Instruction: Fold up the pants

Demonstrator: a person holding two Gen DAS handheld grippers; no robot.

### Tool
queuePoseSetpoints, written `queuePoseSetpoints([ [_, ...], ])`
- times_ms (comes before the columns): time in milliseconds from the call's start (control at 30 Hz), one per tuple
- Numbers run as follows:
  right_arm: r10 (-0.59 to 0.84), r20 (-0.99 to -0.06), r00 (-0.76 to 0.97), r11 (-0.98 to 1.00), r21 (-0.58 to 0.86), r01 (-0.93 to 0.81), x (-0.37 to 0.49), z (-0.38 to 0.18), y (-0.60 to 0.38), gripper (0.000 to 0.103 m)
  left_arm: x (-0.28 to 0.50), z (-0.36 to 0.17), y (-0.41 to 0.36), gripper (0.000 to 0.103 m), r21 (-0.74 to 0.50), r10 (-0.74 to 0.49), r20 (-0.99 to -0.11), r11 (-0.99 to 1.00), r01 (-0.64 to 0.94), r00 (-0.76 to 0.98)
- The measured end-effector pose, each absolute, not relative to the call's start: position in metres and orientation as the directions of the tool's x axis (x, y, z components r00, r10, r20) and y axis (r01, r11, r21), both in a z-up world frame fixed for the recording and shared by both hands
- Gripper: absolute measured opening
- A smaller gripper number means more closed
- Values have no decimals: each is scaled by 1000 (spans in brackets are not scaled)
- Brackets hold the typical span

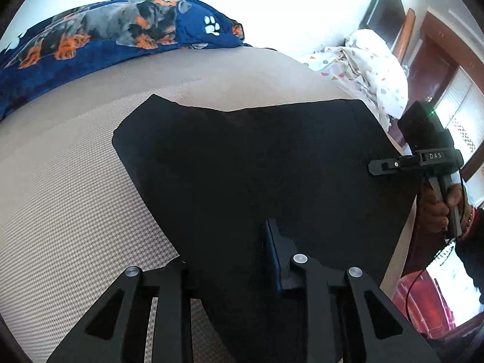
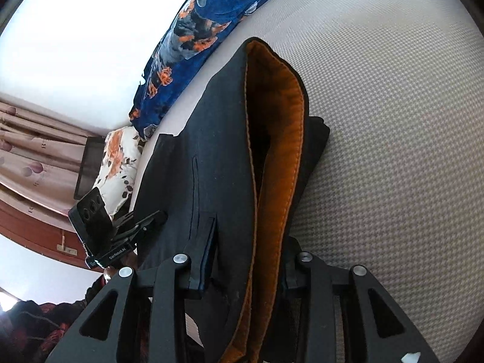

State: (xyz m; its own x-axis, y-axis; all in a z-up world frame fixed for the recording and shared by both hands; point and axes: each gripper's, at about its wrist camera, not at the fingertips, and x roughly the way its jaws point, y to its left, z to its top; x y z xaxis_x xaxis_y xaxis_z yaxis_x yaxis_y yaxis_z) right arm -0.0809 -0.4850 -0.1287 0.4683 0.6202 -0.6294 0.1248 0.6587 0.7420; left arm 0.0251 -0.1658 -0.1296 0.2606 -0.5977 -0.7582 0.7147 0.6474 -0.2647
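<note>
Black pants (image 1: 257, 166) lie on the beige bed (image 1: 75, 196); left claw (image 1: 230, 257) pinches their near edge, right claw (image 2: 242, 269) pinches the orange-lined waistband (image 2: 281, 157) w/ fabric betw. its fingers. Dog-print blanket (image 1: 106, 39) lies beyond the pants; patterned sheet (image 1: 369, 66) sits at the bed's far edge.

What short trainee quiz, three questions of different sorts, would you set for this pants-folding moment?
1. True or false: the pants lie on a wooden floor.
2. Which colour lines the waistband? A green, B orange, C white.
3. Fill in: the blue blanket carries a ____ print.

Key:
1. False; they lie on the beige bed.
2. B.
3. Dog.
</note>
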Motion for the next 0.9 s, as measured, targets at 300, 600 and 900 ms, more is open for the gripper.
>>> queuePoseSetpoints([
  [300,634,-618,465,648,753,117,-67,-129,-457,30,37,-128,-140,28,-242,-568,-760,697,675,315],
  [600,656,-615,438,651,754,83,-45,-128,-419,29,45,-126,-100,24,-241,-545,-755,747,620,363],
  [900,679,-601,422,641,765,59,-31,-133,-392,28,54,-128,-66,23,-285,-553,-754,761,583,354],
])
